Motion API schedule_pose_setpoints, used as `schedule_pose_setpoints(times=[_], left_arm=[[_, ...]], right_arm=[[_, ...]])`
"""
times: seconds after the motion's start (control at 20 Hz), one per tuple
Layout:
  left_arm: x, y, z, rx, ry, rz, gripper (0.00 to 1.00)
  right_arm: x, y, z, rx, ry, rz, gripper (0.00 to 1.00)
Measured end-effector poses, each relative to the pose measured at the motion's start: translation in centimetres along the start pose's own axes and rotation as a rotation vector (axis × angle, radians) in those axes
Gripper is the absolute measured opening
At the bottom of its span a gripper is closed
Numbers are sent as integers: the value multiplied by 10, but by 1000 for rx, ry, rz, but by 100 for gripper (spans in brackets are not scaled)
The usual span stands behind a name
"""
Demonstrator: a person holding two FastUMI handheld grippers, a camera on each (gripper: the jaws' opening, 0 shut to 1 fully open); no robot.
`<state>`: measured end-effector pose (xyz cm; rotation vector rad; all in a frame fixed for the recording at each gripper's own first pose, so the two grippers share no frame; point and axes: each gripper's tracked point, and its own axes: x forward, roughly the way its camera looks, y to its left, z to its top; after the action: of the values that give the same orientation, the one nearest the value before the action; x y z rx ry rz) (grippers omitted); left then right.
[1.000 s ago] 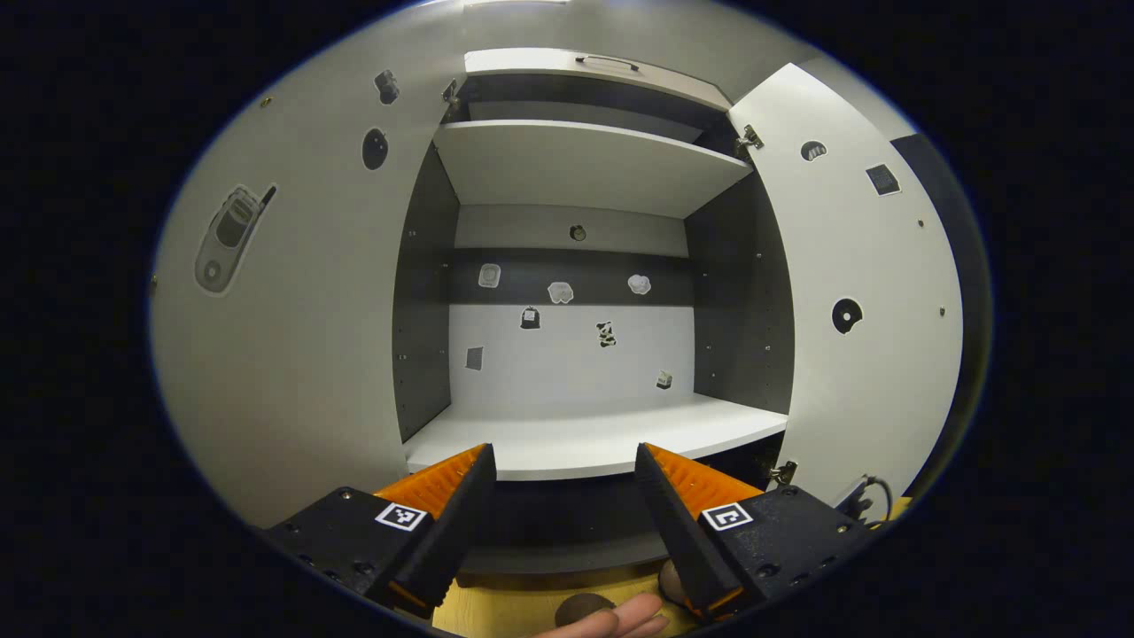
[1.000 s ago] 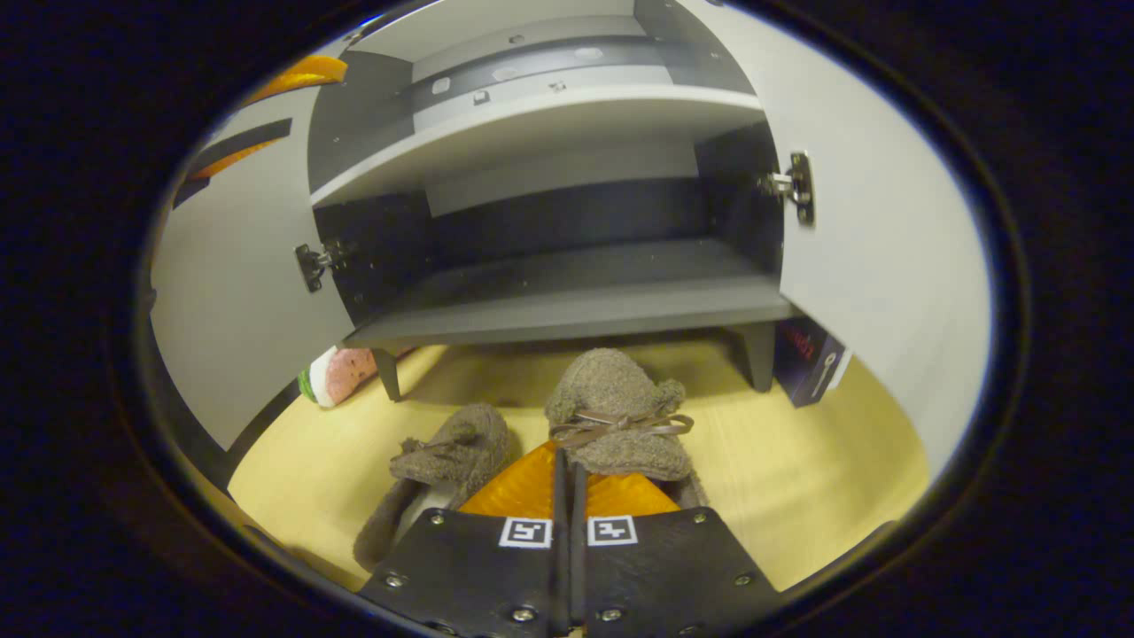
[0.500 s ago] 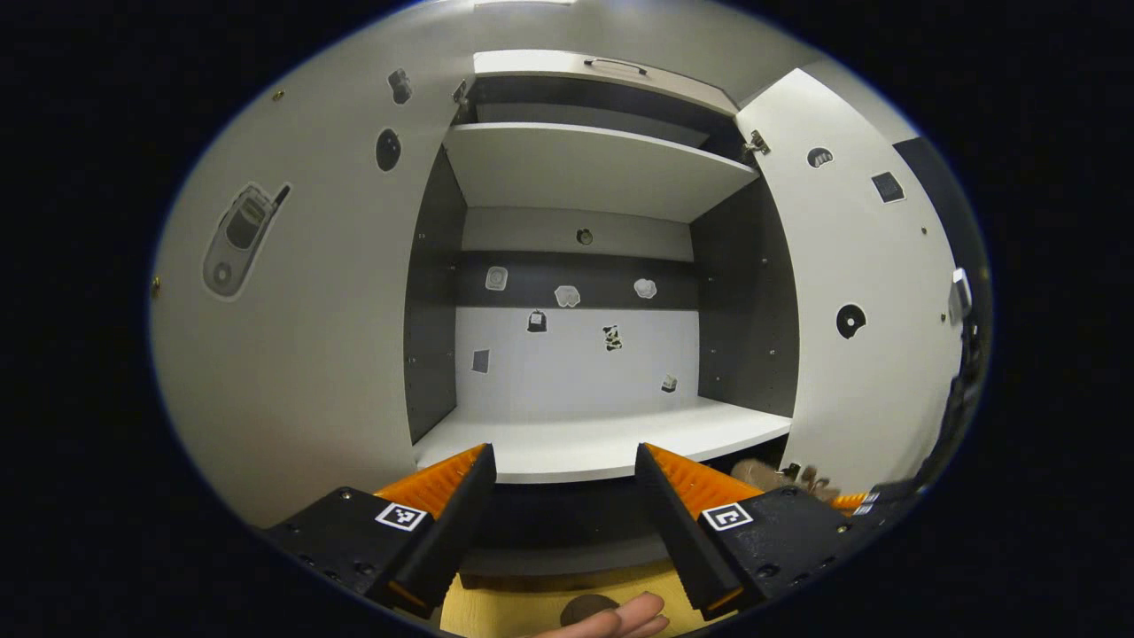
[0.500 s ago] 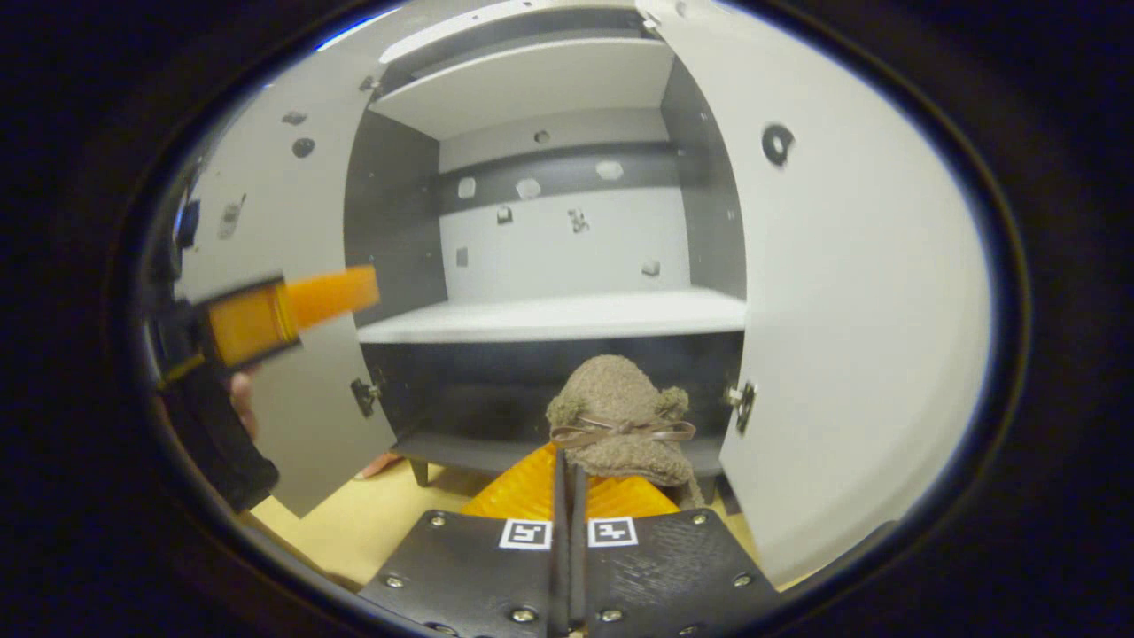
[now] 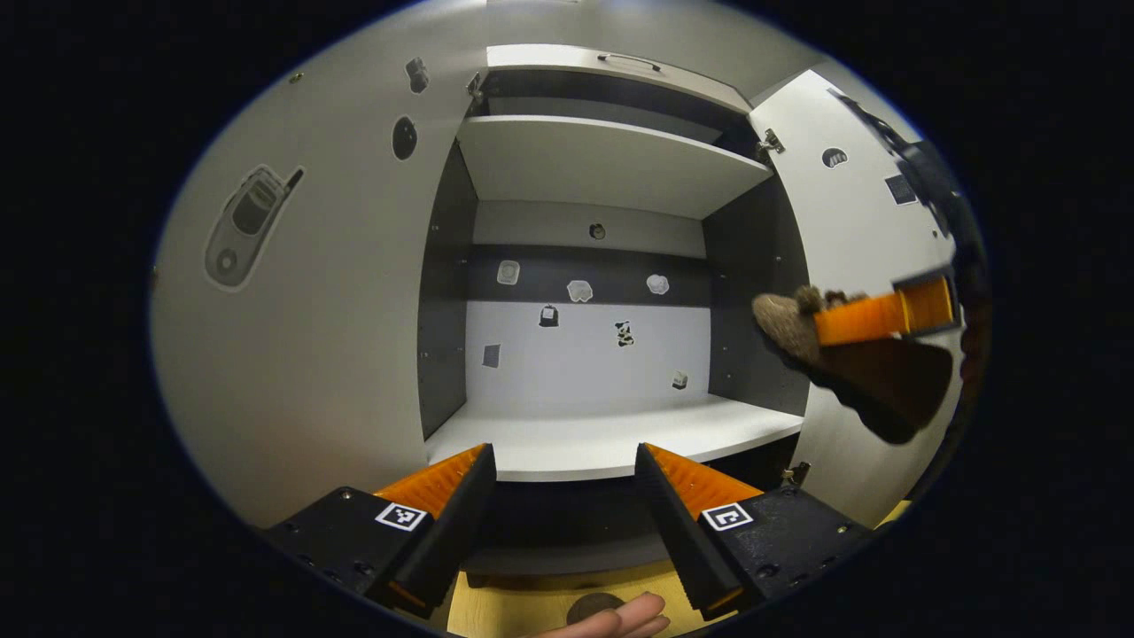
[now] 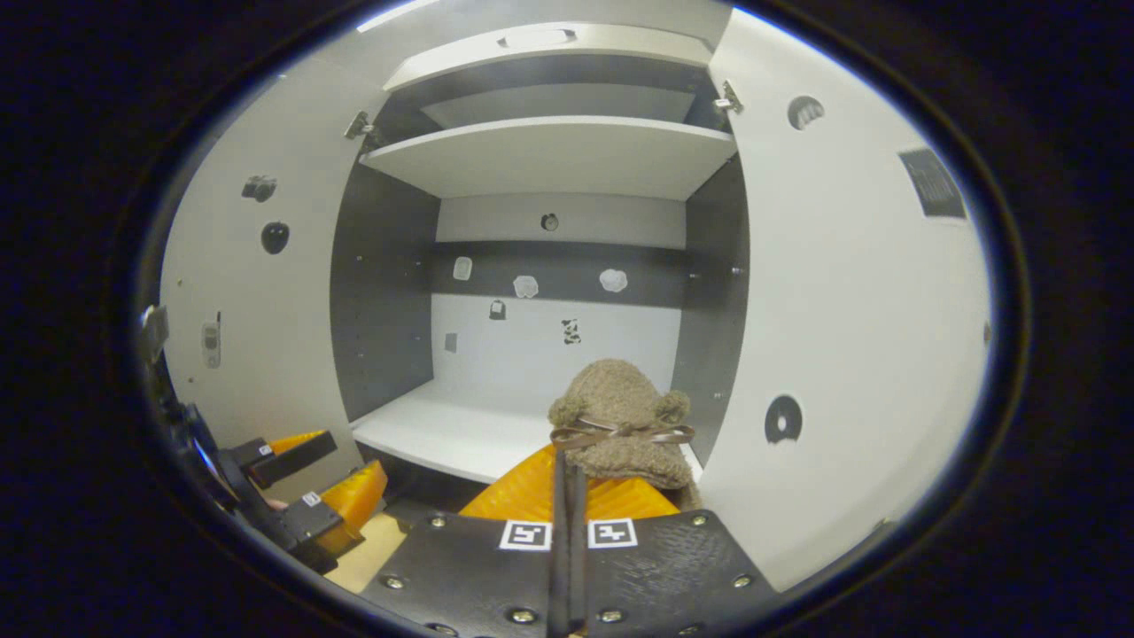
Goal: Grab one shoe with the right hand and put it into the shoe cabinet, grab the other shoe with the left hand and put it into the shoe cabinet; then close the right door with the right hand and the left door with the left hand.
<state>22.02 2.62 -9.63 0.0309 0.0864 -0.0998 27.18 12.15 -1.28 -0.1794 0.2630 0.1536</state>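
Note:
A fuzzy brown shoe with a small bow hangs in the air, and my right gripper is shut on its rim. It hovers in front of the white middle shelf of the open shoe cabinet, close to the right door. In the left gripper view the same shoe and right gripper come in from the right at shelf height. My left gripper is open and holds nothing, facing the shelf. The other shoe peeks in on the floor below, beside a fingertip.
Both cabinet doors stand wide open, the left door with stickers on it. An upper shelf spans the cabinet above. A dark lower compartment lies under the middle shelf. My left gripper sits low at the left of the right gripper view.
My right gripper has lifted the shoe from the floor up to the middle shelf's height and entered the left gripper view. The left gripper has barely moved and stays open.

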Motion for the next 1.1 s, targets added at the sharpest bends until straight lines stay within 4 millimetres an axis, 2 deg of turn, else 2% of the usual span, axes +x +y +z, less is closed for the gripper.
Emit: schedule_pose_setpoints(times=[0.15,0.25,0.4,0.55,0.8,0.95,1.1], left_arm=[[2,-2,-1,1,9,-5,97],[1,0,-2,6,8,5,97],[1,1,-1,9,5,4,97],[2,2,-2,9,5,4,97],[1,3,-1,16,0,6,97],[1,8,1,19,-9,22,97],[3,12,0,16,-6,32,97]], right_arm=[[36,6,27,3,23,2,1],[61,5,28,-2,79,3,1],[104,-8,31,8,116,-36,1],[148,-26,14,3,171,-91,1],[212,-27,-14,30,200,-88,1],[238,-27,-23,-2,201,-101,1],[255,-28,-44,-23,256,-130,1]])
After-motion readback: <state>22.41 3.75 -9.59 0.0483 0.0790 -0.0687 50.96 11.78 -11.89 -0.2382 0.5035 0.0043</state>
